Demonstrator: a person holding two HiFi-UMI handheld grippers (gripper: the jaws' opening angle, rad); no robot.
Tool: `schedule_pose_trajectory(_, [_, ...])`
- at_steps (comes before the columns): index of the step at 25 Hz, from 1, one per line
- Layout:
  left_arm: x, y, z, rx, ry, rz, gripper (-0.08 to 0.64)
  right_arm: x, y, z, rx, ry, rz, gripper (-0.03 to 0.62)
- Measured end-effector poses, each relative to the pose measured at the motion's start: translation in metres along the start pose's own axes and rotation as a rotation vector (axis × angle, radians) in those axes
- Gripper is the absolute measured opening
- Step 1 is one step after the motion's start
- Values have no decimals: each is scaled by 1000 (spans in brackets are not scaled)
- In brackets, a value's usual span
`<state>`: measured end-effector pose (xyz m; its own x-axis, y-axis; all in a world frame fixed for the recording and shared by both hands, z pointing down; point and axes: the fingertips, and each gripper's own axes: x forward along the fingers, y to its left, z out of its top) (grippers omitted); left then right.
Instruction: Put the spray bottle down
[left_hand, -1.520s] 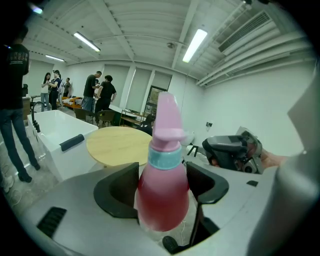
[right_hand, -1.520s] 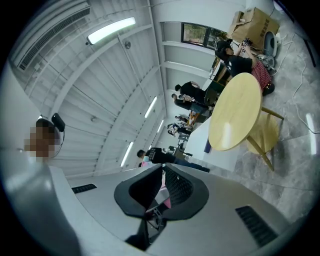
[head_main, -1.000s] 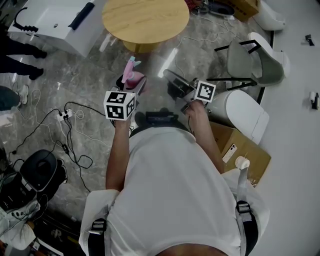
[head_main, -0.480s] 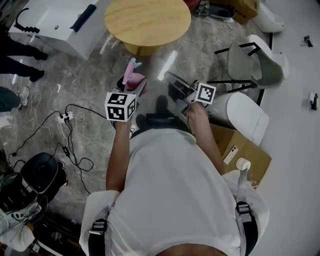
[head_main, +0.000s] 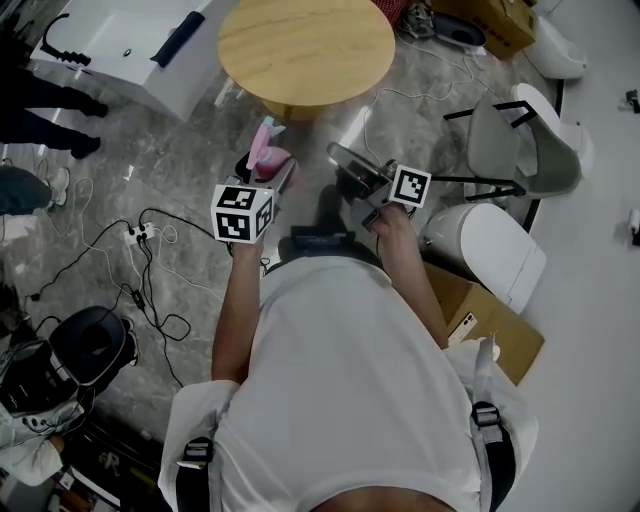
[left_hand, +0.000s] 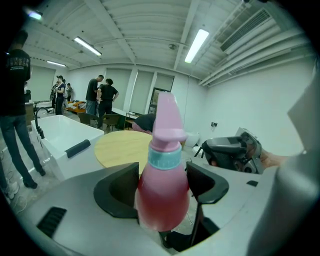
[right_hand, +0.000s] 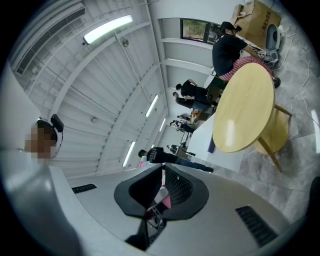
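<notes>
A pink spray bottle (head_main: 266, 148) with a pale blue collar stands upright between the jaws of my left gripper (head_main: 268, 172), held above the grey marble floor. In the left gripper view the bottle (left_hand: 163, 197) fills the gap and both dark pads press its body, so the left gripper (left_hand: 162, 175) is shut on it. My right gripper (head_main: 348, 165) hangs just to the right of the bottle, apart from it. In the right gripper view the right gripper (right_hand: 162, 181) has its jaws together with nothing held; a sliver of pink shows behind them.
A round wooden table (head_main: 305, 45) stands ahead, a white cabinet (head_main: 120, 50) to its left. At the right are a grey chair (head_main: 520, 140), a white bin (head_main: 490, 245) and a cardboard box (head_main: 495, 320). Cables (head_main: 140, 240) trail over the floor at the left. People stand at the far left.
The head view has shifted slightly, so the table sits a little more to the right. Both grippers keep about the same places and the bottle stays held.
</notes>
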<state>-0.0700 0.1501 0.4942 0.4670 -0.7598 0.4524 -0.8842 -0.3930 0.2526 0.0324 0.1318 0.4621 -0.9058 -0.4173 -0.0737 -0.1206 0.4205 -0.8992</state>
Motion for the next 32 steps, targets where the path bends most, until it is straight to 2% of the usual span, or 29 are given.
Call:
schedule_pose_trajectory(13, [93,10,47,3,32,40,301,20,-57,89,52,24,35,26])
schedule_pose_trajectory(22, [148,-5,73,0,32,57,301,-1,-87,142,76,26,27,26])
schedule_pose_trajectory(32, [168,-5,84,2,45,90,301,-3,-100,164,96,37,54,26])
